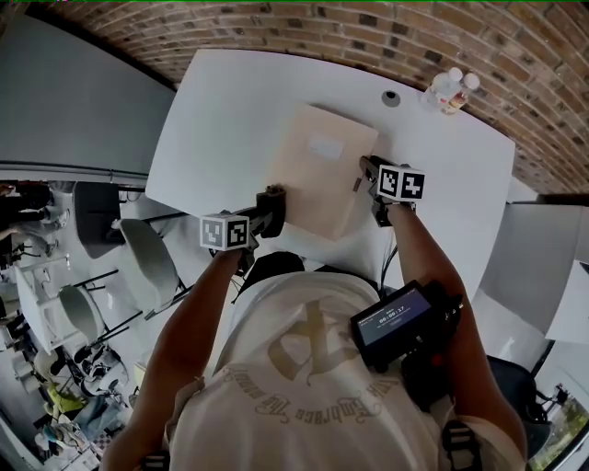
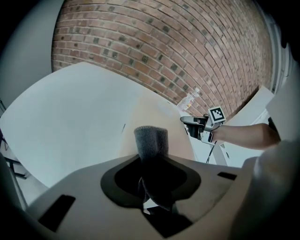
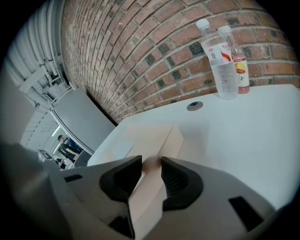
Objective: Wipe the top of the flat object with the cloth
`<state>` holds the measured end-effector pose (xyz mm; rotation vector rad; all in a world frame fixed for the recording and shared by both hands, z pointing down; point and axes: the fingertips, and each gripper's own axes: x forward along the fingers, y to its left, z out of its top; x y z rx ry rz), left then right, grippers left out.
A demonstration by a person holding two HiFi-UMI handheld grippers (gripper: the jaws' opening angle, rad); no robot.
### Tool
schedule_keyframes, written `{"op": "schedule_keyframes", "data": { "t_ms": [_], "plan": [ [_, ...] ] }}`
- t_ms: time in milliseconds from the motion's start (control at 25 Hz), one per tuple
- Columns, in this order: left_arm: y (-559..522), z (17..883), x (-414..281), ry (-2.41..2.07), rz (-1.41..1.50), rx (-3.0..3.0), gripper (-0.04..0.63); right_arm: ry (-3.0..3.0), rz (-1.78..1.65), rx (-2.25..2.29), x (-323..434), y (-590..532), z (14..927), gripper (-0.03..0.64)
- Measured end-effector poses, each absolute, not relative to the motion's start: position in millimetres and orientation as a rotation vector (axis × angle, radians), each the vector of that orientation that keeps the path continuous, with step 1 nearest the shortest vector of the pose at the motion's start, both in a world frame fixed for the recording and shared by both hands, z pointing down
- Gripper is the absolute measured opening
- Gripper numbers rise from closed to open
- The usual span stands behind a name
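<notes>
The flat box (image 1: 317, 170) lay in the middle of the white table (image 1: 221, 101), with a pale label on its top. You had your left gripper (image 1: 273, 204) at the box's near left edge. Its jaws were clenched on a grey cloth (image 2: 151, 138), whose folded end stuck out ahead of them over the box. You had your right gripper (image 3: 151, 171) at the box's right edge, and its jaws grasped that edge, which filled the gap between the pads. Two bottles (image 3: 225, 56) stood side by side at the table's far edge before the brick wall (image 1: 368, 28), well apart from the box. A small round cap (image 3: 195, 106) sat in the tabletop between them and the box.
</notes>
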<state>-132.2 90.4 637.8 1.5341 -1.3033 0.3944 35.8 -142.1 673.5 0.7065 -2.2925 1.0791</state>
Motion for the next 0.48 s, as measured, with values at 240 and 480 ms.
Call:
{"op": "schedule_keyframes", "data": {
  "t_ms": [240,480],
  "plan": [
    [99.7,640.5,-165.1,-1.319,0.317,1.517,0.101,-2.268,1.073,0.747,37.3,-142.5,676.3,0.141],
    [107.7,643.2,-199.0,-1.316,0.274,1.501,0.094,-2.222,1.047,0.798,44.8,-142.8,677.2,0.141]
  ]
}}
